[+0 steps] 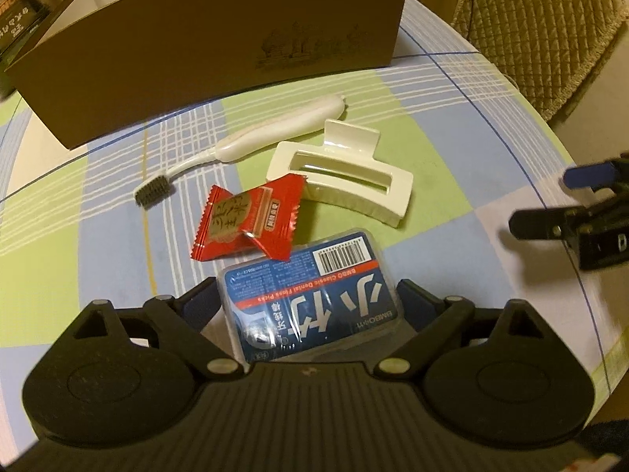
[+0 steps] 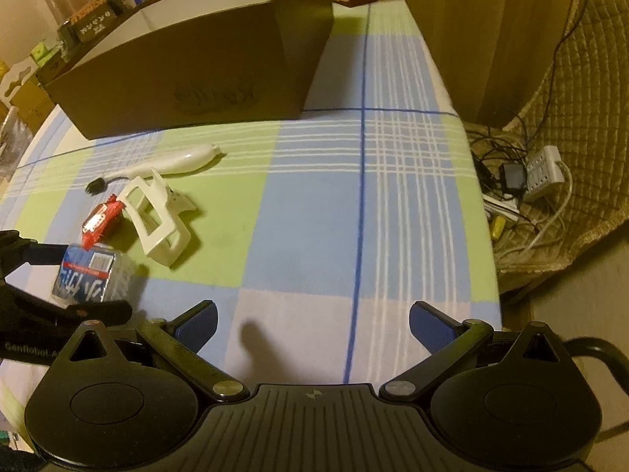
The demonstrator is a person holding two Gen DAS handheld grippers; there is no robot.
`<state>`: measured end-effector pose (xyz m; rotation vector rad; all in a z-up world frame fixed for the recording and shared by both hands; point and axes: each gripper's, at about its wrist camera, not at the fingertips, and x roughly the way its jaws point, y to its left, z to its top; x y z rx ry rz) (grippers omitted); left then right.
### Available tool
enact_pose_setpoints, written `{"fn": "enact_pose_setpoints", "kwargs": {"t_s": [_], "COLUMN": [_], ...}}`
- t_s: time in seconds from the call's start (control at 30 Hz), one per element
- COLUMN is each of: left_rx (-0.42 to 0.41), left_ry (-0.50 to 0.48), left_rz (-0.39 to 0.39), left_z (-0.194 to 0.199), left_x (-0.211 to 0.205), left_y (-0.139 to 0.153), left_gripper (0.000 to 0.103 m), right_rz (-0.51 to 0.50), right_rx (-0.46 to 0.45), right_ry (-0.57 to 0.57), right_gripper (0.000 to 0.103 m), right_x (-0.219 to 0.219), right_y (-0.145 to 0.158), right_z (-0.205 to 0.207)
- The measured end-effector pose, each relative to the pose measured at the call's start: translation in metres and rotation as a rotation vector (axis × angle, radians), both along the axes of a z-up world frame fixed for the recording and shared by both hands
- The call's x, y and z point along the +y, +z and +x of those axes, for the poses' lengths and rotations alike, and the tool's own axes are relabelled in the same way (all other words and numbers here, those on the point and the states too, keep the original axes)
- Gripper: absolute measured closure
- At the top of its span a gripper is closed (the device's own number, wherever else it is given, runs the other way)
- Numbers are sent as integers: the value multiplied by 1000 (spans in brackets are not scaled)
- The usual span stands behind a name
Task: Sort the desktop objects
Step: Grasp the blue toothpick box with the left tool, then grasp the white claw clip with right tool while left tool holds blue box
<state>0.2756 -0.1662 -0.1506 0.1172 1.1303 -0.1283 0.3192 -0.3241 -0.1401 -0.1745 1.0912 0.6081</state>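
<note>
Left hand-held gripper [image 1: 310,306] jaws wide, straddling the dental floss box [image 1: 310,295] on the table [image 1: 452,196]; pads seem just clear of its sides, contact uncertain. Right hand-held gripper [image 2: 312,324] spread wide, nothing between. Beyond the box: red candy packet [image 1: 247,216], white hair clip [image 1: 342,173], toothbrush [image 1: 243,141], brown cardboard box [image 1: 196,47].

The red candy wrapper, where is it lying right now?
The red candy wrapper lies on the checked tablecloth in the left wrist view, overlapping the blue floss-pick box, with the toothbrush behind and the white hair clip to its right.
</note>
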Motion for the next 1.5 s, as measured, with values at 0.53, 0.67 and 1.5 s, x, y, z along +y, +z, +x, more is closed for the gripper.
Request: {"fn": "enact_pose_setpoints", "kwargs": {"t_s": [0.53, 0.67, 1.5], "left_rx": [3, -2, -14], "left_ry": [160, 212, 272], "left_rz": [13, 39, 11], "left_z": [-26, -23, 5], "left_x": [83, 105, 160], "left_y": [3, 5, 0], "left_gripper": [10, 10, 14], "right_rz": [93, 72, -38], "right_rx": [-83, -115, -154], "right_ry": [250, 317, 315], "right_gripper": [2, 16, 62], "right_x": [72, 96, 124], "right_y": [3, -4, -10], "right_z": [-8, -5, -6]}}
